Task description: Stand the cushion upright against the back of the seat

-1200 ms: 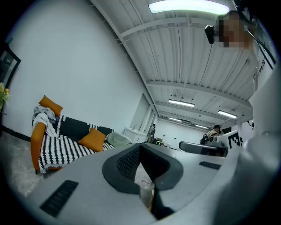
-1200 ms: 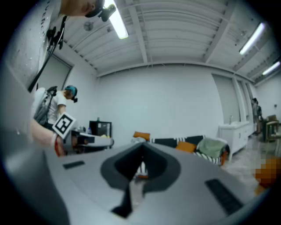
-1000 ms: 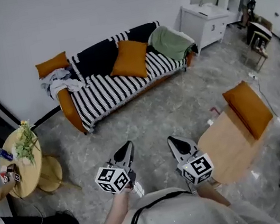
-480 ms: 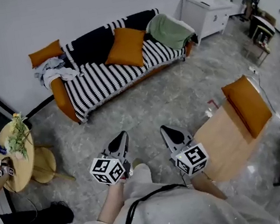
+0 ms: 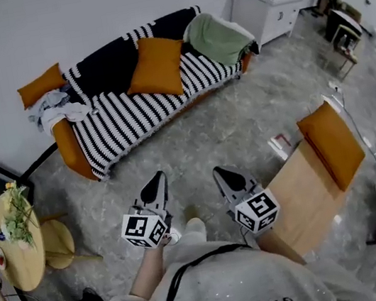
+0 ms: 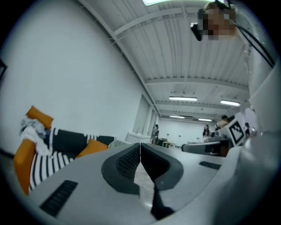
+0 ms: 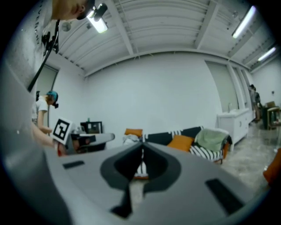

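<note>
Leaning at a slant near the middle of the striped sofa (image 5: 125,118), the orange cushion (image 5: 154,67) rests one corner on the seat and its upper part against the backrest. I take this to be the task's cushion, tilted rather than upright. A second orange cushion (image 5: 39,84) sits on the sofa's left arm beside crumpled pale cloth, and a green blanket (image 5: 217,36) is heaped at the other end. A third orange cushion (image 5: 331,146) lies on a wooden seat (image 5: 304,198) at the right, just beside the person.

Compared with a second ago, the sofa has slid toward the upper left of the head view, the round table has dropped toward the left edge, and the person's leg (image 5: 195,230) now shows between the tools, so the person is walking. A wide stretch of bare floor (image 5: 227,128) still separates both tools from the sofa, so the approach looks unfinished and nothing has been touched yet.

The left gripper (image 5: 156,180) and right gripper (image 5: 219,174) are held side by side in front of the body, roughly level, tips aimed toward the sofa. In each gripper view the jaws meet tip to tip with nothing between them, both closed and empty.
</note>
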{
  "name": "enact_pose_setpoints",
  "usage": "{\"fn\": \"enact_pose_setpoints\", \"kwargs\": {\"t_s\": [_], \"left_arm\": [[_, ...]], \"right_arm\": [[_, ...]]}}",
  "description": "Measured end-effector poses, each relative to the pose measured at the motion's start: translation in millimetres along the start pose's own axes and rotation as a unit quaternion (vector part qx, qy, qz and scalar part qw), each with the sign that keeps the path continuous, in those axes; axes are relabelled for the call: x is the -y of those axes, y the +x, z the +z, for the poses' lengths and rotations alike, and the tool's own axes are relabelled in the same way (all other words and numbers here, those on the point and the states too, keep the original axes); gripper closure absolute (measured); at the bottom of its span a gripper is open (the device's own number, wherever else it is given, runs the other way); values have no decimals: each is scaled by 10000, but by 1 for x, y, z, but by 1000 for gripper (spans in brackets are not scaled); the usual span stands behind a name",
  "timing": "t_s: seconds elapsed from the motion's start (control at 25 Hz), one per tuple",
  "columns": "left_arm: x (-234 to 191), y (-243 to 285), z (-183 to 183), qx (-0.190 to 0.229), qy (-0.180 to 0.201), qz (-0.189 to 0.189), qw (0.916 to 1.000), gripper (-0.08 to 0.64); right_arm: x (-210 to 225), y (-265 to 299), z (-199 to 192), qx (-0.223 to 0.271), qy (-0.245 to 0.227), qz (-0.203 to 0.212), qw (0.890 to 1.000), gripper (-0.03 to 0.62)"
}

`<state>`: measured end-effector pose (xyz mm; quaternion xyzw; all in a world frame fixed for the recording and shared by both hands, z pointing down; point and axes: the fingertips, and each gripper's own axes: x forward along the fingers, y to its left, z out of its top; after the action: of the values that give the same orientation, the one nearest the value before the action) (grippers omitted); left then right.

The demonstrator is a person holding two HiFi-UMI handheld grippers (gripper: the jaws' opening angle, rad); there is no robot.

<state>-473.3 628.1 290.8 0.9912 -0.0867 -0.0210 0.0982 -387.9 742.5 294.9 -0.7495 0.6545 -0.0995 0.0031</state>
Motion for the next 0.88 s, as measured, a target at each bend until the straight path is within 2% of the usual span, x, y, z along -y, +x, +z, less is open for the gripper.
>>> {"fn": "enact_pose_setpoints", "kwargs": {"t_s": [0.08,0.12,0.16,0.28,0.32,0.4,0.56,0.76,0.88], "left_arm": [[4,27,14,93,793,-565,9952,534],[3,39,19,147,996,-798,9917,534],[-3,52,21,194,944,-954,9908,534],[-37,87,18,319,-76,-1126,9931,495],[-45,97,16,319,-272,-1211,9918,495],[-51,116,9,136,-181,-1473,9888,495],[-64,155,-3,-327,381,-1820,9820,495],[-93,190,-8,-488,337,-1574,9857,497],[-108,207,-10,-464,136,-1436,9885,497]], "right_arm": [[20,26,5,-65,14,-31,10000,575],[30,40,7,-104,23,-52,9999,575],[40,54,9,-148,25,-70,9999,575],[66,94,14,-242,-23,-88,9997,575],[73,106,15,-257,-32,-91,9996,575],[86,130,16,-258,-10,-99,9996,575],[104,165,16,-278,77,-105,9995,575],[125,191,7,-436,213,-141,9987,575],[142,207,8,-448,278,-154,9985,575]]}}
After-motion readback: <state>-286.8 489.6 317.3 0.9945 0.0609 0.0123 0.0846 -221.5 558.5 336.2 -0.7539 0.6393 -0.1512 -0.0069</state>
